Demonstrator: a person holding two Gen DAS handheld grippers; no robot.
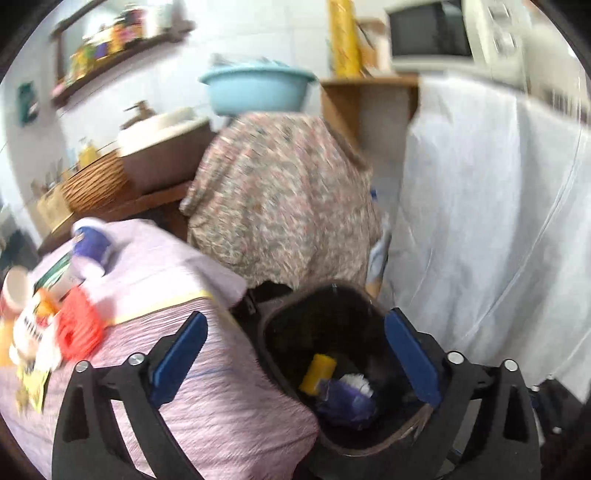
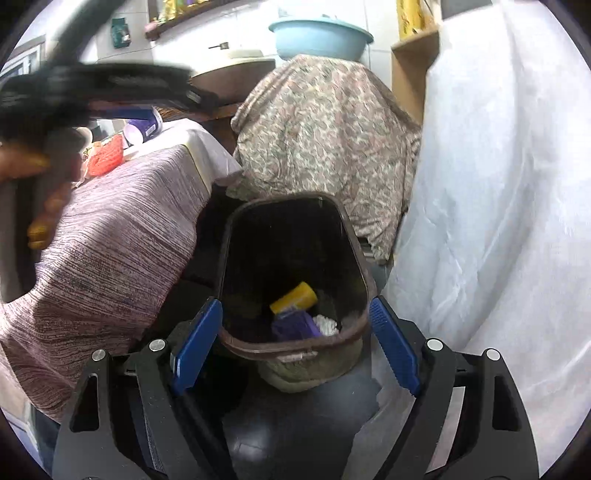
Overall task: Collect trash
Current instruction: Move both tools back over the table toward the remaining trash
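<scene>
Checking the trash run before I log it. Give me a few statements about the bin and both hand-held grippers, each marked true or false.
1. The bin is empty. False: a yellow tube, a purple wrapper and a white piece lie in it.
2. The left hand-held gripper is open, holding nothing. True.
3. The right hand-held gripper grips the yellow tube. False: it is open and empty.
4. A red net lies on the cloth-covered table. True.
5. The blue basin sits on the floor. False: it rests atop a floral-covered object.
</scene>
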